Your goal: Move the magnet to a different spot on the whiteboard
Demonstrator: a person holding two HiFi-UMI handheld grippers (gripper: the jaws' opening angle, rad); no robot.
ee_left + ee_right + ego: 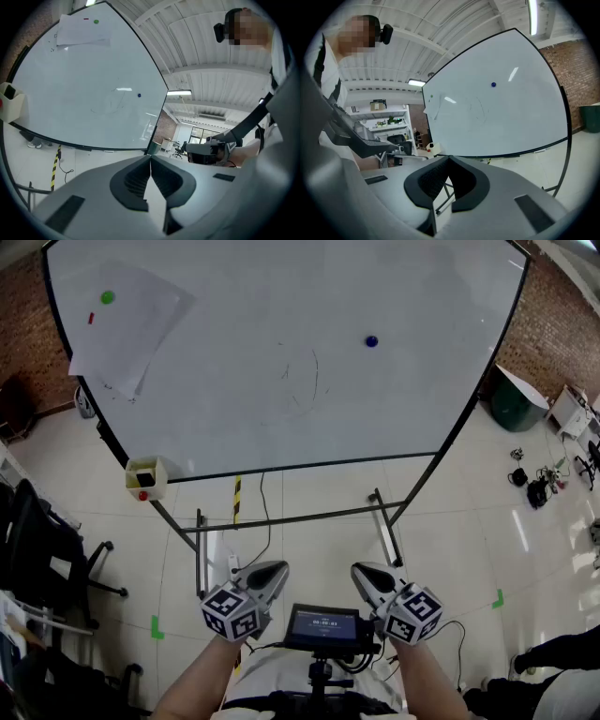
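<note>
Sitting on whiteboard, magnet well apart from right gripper.

Glossy whiteboard, probably paper sheet, shiny floor

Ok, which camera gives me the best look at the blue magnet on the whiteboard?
The head view: the blue magnet shows clearest, nearly head-on, on the whiteboard. In the left gripper view the magnet is a tiny speck; in the right gripper view, a small dot.
</note>
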